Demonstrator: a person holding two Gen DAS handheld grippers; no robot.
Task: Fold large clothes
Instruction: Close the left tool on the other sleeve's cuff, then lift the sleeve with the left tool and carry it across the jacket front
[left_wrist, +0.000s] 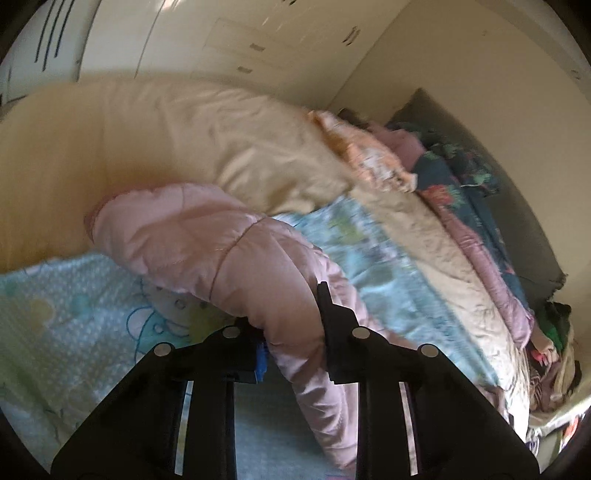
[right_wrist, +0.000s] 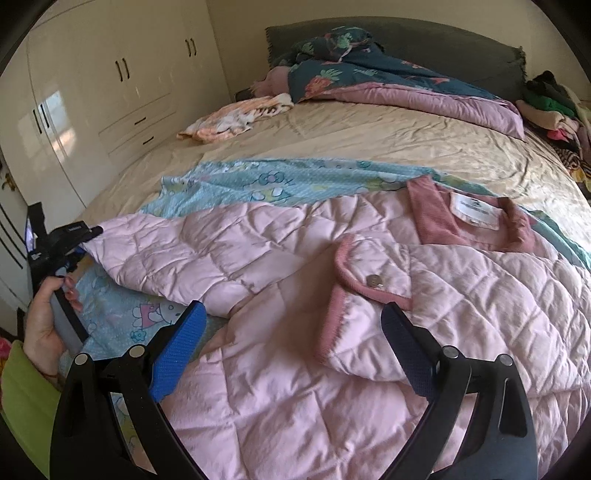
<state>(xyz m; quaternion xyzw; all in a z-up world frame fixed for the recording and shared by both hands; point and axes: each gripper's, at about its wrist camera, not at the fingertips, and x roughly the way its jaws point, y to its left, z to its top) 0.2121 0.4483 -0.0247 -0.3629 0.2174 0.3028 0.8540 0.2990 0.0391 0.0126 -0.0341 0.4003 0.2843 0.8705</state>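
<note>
A pink quilted jacket lies spread on a blue cartoon-print sheet on the bed, its darker pink collar at the right. My left gripper is shut on the end of the jacket's sleeve, which bulges up in the left wrist view. The same gripper shows at the left of the right wrist view, held by a hand at the sleeve's tip. My right gripper is open and empty, just above the jacket's front near a snap button.
The bed has a beige cover. A peach garment and a dark floral quilt with pink lining lie near the grey headboard. A clothes pile sits at the right. Cream wardrobes stand left.
</note>
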